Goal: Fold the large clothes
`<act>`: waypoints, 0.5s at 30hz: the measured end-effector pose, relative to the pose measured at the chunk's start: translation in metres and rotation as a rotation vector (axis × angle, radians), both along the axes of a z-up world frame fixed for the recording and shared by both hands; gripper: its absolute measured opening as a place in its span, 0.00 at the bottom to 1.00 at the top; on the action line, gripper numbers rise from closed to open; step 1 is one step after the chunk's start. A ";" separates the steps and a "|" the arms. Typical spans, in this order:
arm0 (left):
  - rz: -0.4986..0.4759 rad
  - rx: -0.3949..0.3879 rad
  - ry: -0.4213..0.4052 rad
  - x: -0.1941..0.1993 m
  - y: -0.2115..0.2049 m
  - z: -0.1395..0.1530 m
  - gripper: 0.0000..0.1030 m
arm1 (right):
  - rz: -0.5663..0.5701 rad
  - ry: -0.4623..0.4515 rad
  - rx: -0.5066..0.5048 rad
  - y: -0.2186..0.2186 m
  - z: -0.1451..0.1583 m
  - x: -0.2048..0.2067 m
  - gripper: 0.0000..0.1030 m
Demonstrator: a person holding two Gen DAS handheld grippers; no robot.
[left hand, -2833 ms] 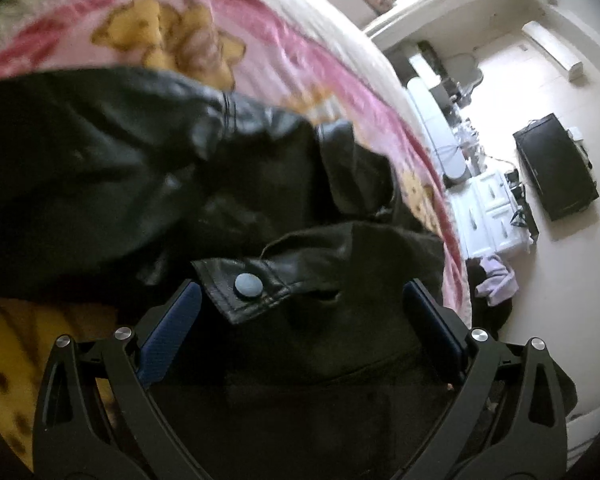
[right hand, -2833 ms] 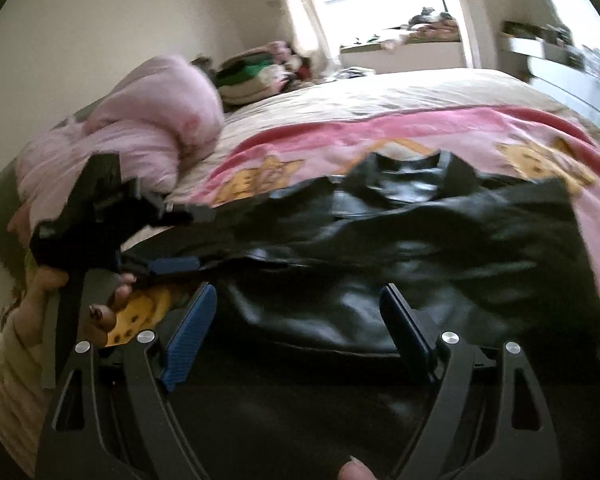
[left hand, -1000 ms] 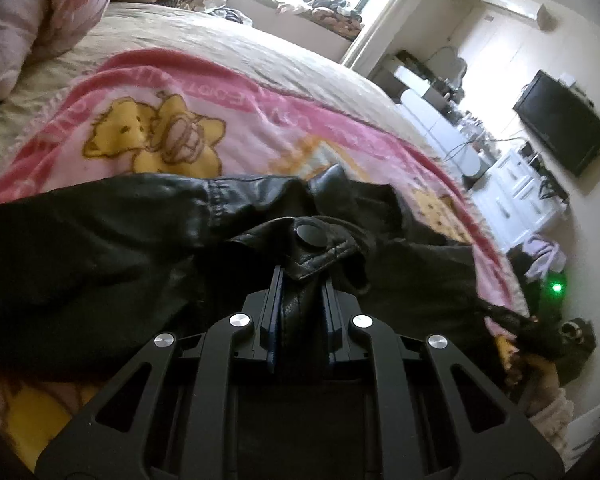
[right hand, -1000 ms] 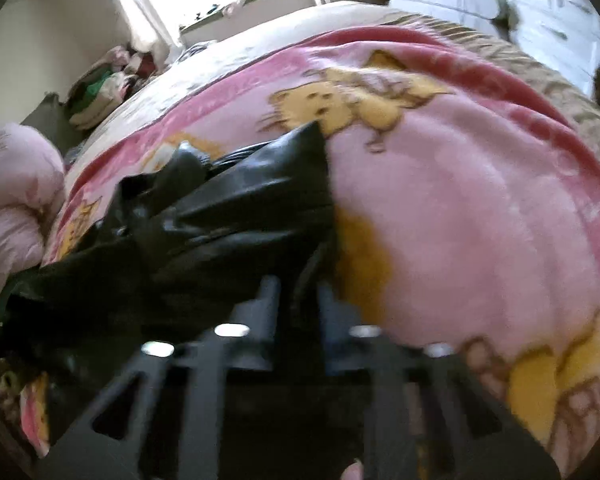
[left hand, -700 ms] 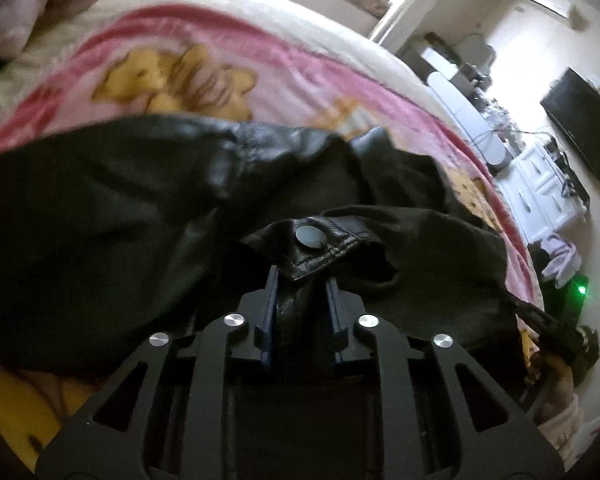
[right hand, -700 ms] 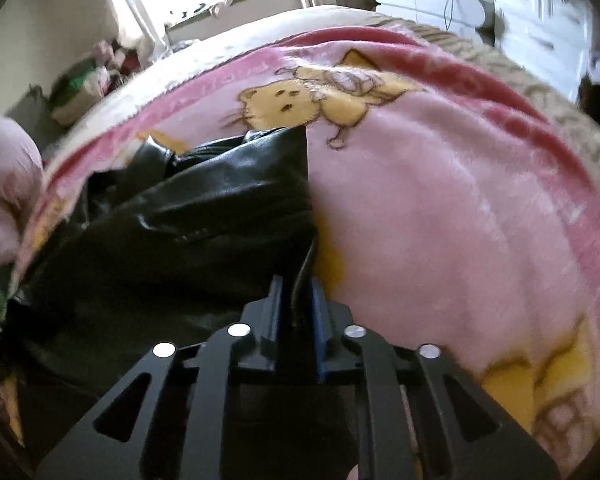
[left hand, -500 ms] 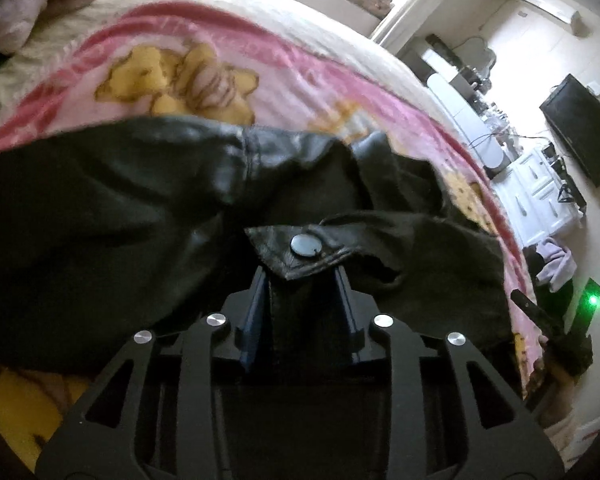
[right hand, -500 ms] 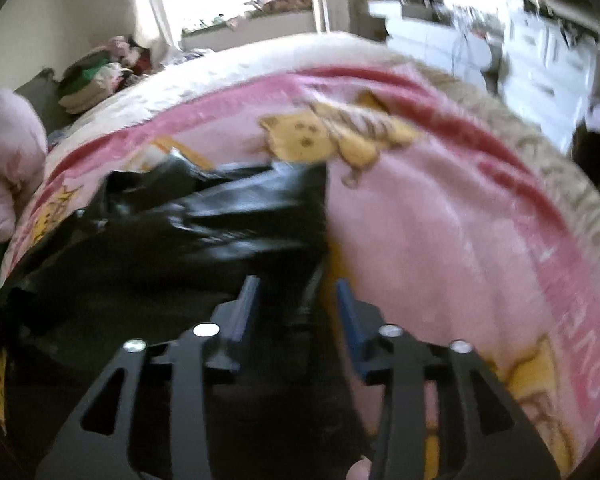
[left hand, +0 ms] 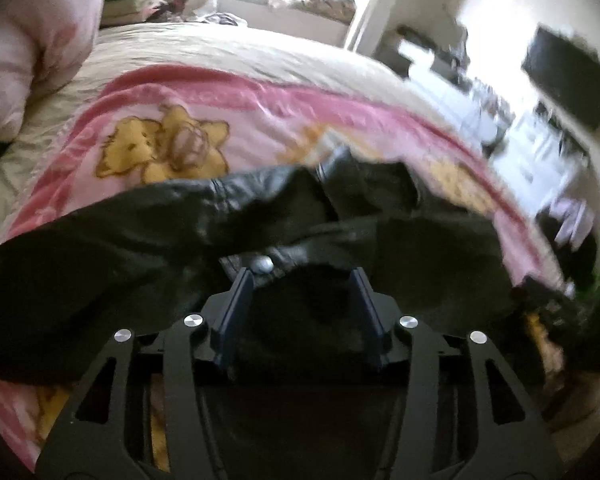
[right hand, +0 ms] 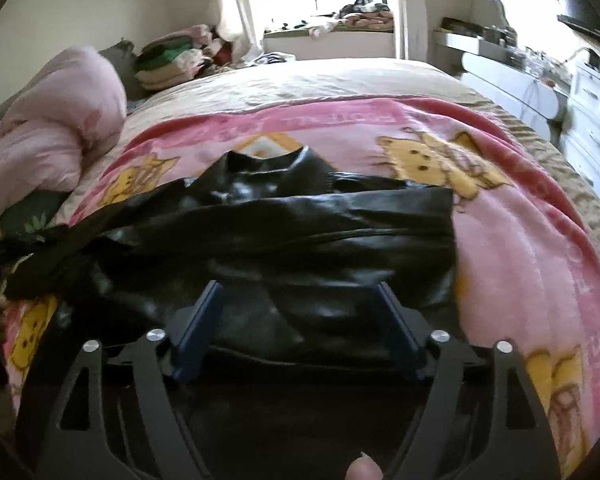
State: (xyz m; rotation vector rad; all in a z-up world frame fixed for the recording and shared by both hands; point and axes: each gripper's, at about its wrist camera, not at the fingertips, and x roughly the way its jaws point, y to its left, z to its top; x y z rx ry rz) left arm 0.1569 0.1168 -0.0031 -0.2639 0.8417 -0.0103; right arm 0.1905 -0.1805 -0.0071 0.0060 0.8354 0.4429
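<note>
A black leather jacket (right hand: 284, 232) lies folded across a pink bear-print blanket (right hand: 520, 240) on the bed; its collar (right hand: 268, 164) points toward the window. My right gripper (right hand: 300, 292) is open, with its blue-padded fingers spread just above the jacket's near edge. In the left wrist view the jacket (left hand: 140, 248) fills the middle. My left gripper (left hand: 302, 280) is open over a tab with a silver snap button (left hand: 262, 266), which lies between the fingertips, not pinched.
A pink duvet (right hand: 56, 128) is bunched at the left of the bed. Folded clothes (right hand: 168, 60) sit by the window. White drawers (right hand: 592, 120) and a dark TV (left hand: 568, 80) stand along the right wall.
Both grippers were shut on jacket edges a second ago. Both have opened and let go, and have pulled back a little; the jacket now lies folded on the blanket.
</note>
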 end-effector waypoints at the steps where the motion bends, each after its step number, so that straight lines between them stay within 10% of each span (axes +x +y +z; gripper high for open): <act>1: -0.008 0.015 0.020 0.001 -0.004 -0.007 0.42 | 0.001 -0.009 -0.010 0.002 0.002 -0.003 0.80; 7: -0.008 0.012 0.180 0.009 -0.007 -0.056 0.54 | 0.020 -0.016 -0.029 0.008 0.003 -0.006 0.83; 15: 0.001 -0.067 0.170 0.001 0.007 -0.067 0.59 | 0.008 0.051 -0.105 0.012 -0.025 0.005 0.85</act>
